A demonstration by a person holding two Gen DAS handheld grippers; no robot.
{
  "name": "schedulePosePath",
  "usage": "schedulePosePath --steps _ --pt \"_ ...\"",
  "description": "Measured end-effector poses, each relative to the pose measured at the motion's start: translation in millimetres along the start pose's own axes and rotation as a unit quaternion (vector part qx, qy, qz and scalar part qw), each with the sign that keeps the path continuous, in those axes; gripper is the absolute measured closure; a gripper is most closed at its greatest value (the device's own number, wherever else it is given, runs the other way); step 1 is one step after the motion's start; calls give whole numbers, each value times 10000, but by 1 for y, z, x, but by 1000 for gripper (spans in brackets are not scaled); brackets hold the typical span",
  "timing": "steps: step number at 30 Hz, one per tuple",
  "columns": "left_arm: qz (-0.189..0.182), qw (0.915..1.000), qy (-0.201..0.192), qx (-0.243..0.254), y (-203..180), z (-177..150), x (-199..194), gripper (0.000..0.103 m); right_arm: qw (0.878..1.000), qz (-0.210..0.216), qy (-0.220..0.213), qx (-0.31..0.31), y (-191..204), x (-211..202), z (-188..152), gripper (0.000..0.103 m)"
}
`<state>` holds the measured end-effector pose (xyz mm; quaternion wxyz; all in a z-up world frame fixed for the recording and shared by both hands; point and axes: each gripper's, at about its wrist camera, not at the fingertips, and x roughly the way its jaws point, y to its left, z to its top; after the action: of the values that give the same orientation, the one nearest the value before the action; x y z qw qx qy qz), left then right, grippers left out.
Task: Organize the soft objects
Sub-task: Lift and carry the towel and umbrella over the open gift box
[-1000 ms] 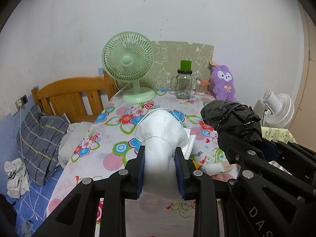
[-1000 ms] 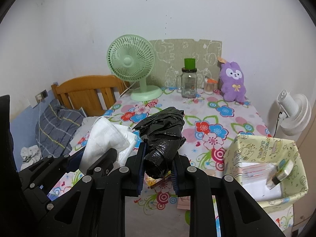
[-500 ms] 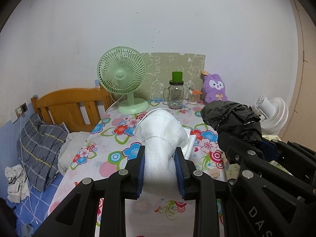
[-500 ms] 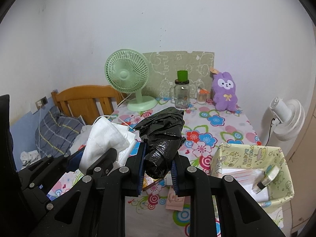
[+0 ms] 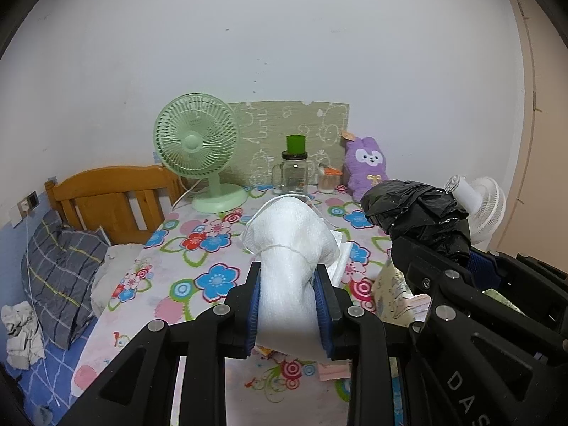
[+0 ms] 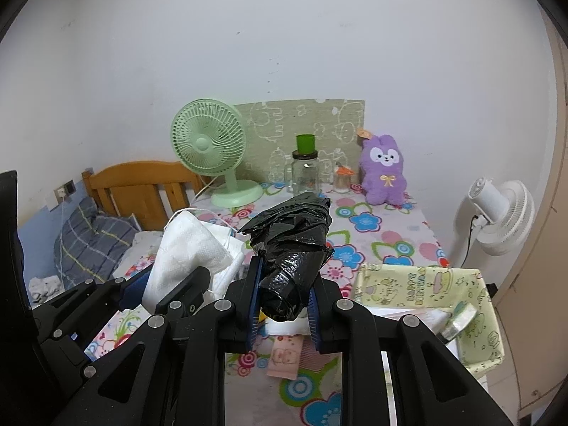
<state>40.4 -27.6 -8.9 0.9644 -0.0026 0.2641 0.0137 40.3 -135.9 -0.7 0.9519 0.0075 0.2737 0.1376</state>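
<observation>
My left gripper is shut on a white face mask bundle and holds it well above the floral table. My right gripper is shut on a crumpled black plastic bag, held up beside the left one. The black bag also shows at the right of the left wrist view. The white mask shows at the left of the right wrist view. A yellow-green fabric box with flat items inside stands on the table's right side.
At the back of the table stand a green desk fan, a glass jar with a green cup on top, a small jar and a purple plush bunny. A white floor fan stands right. A bed with a plaid pillow lies left. Pink packets lie under the right gripper.
Both grippers have pulled back and risen from the table with their loads still held. The table objects look smaller and farther away.
</observation>
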Motion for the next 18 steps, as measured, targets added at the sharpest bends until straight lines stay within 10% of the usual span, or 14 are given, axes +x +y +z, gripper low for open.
schedulePosePath --steps 18 --pt "-466 9986 43 250 -51 5 12 76 9990 -370 25 233 -50 -5 -2 78"
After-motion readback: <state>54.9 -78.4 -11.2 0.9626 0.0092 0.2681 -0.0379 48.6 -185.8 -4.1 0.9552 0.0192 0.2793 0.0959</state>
